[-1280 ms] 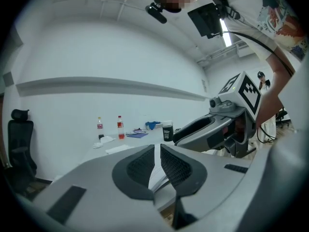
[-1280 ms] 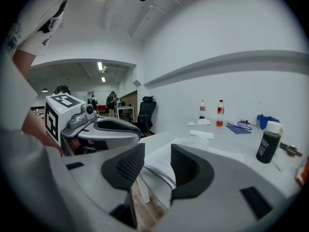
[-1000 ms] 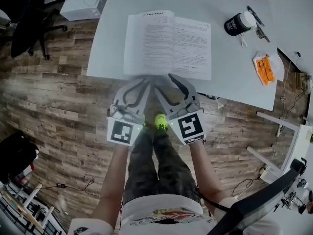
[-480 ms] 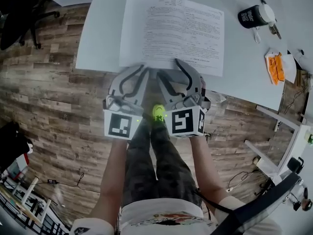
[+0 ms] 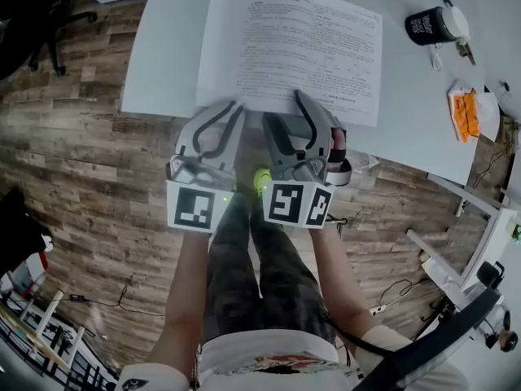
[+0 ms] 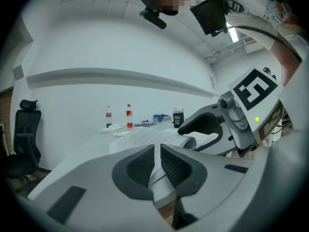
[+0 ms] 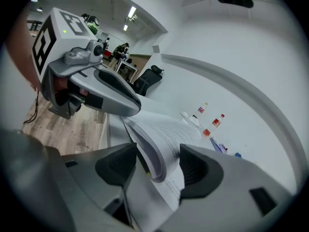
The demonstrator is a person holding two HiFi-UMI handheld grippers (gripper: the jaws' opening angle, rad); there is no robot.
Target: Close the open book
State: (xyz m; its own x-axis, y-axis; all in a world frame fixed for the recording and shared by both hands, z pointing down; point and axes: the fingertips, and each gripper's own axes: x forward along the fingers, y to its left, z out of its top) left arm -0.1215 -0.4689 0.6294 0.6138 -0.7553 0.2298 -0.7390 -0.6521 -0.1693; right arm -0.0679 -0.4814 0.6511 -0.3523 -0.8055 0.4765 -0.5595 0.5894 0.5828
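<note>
This is an open-plan office. A white desk (image 5: 169, 72) fills twelve o'clock above wood-plank flooring (image 5: 81, 177), and a black swivel chair (image 5: 28, 23) sits at ten o'clock. The right gripper view shows ceiling strip lights (image 7: 131, 12) over further workstations (image 7: 121, 58).

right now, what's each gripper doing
left gripper: closed on the book, at its near edge.
right gripper: open, has just been opening wider; the book's right-hand pages sit inside it, not gripped.

weathered wood-plank floor (image 5: 98, 177) runs under a white desk (image 5: 167, 63); a black office chair (image 6: 24, 134) stands by the plain white wall (image 6: 63, 100). beyond an opening in the wall, strip lights (image 7: 131, 12) glow on the ceiling.
</note>
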